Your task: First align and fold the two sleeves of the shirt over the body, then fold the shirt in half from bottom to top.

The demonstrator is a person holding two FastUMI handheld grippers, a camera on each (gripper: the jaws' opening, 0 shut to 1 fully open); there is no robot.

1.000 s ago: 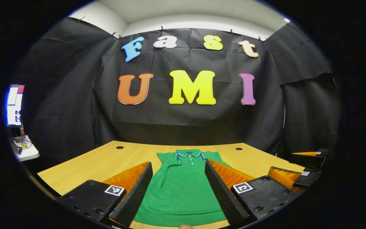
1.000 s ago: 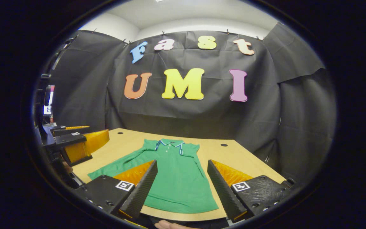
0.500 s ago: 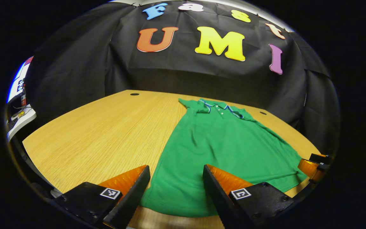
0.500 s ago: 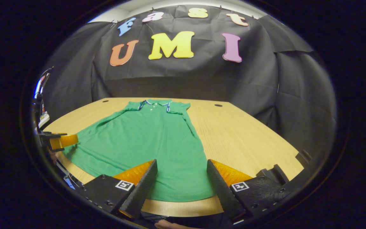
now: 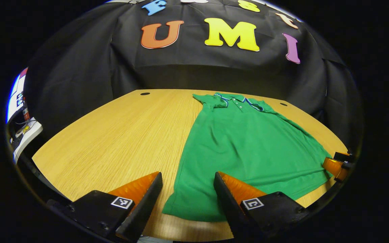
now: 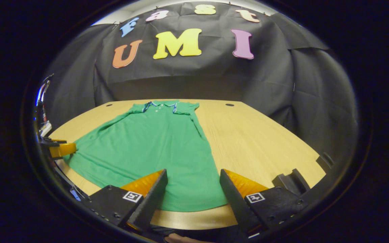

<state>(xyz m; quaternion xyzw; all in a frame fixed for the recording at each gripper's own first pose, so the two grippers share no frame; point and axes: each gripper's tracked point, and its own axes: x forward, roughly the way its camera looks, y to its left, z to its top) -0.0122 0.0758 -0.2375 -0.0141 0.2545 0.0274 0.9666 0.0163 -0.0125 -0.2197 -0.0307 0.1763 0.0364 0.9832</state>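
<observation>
Both grippers wide open over near hem of green polo shirt, nothing held.

I see L gripper [image 5: 187,199] jaws spread above hem's left corner, R gripper [image 6: 192,199] jaws spread above right corner; neither grips fabric. Polo shirt [image 5: 245,145] lies flat on wooden table [image 5: 113,135], collar [image 6: 159,104] at far end, near booth wall.

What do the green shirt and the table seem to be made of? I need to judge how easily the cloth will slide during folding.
The green shirt looks like a soft, matte knit, perhaps cotton or polyester piqué: it lies limp with gentle wrinkles and has a ribbed collar and buttons. The table looks like wood-grain laminate or veneer, smooth with a faint sheen: fine straight grain lines and round cable holes. Cloth would probably slide readily.
</observation>
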